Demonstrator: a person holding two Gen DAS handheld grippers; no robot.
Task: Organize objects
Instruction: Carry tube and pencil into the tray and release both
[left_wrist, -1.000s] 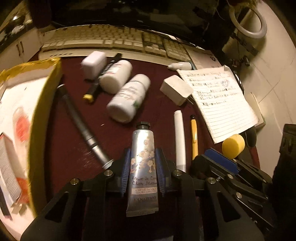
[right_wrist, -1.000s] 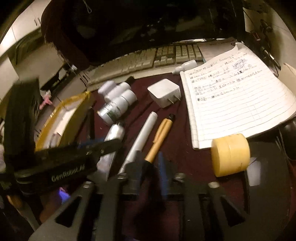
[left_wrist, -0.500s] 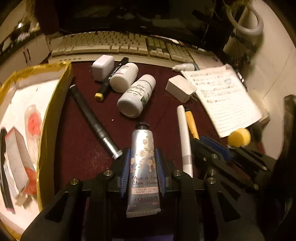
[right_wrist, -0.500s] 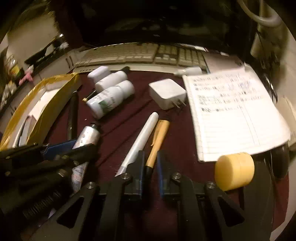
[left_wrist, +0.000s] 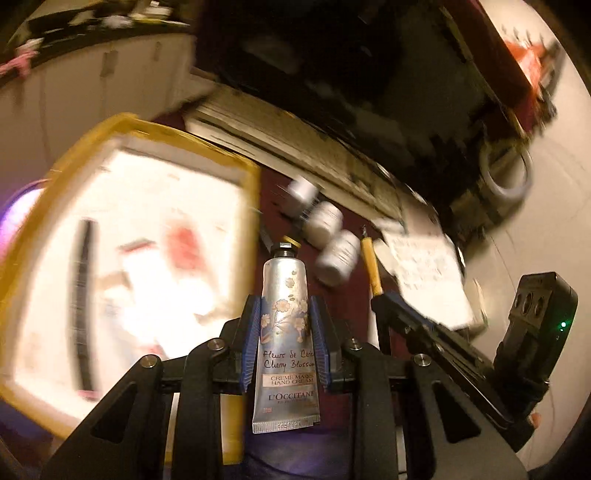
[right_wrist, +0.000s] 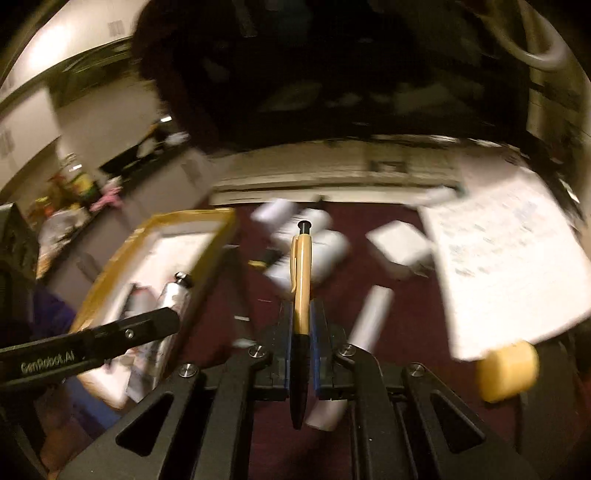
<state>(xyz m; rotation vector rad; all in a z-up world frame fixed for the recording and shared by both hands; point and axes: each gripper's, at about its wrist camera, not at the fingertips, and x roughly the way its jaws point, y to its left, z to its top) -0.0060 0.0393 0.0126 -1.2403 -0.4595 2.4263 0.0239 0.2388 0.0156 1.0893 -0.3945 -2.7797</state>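
Observation:
My left gripper is shut on a silver hand cream tube, held in the air at the right rim of the yellow-edged box. The tube also shows in the right wrist view, over the box. My right gripper is shut on a yellow pen, lifted above the dark red table. The pen and right gripper show in the left wrist view. White bottles, a white marker and a white charger lie on the table.
The box holds several blurred items. A keyboard lies along the back. A lined notepad is at the right, with a yellow cylinder at its near corner. A dark monitor stands behind.
Both grippers have lifted off the table with the tube and the pen. The left has swung left to the box rim; the views are motion-blurred.

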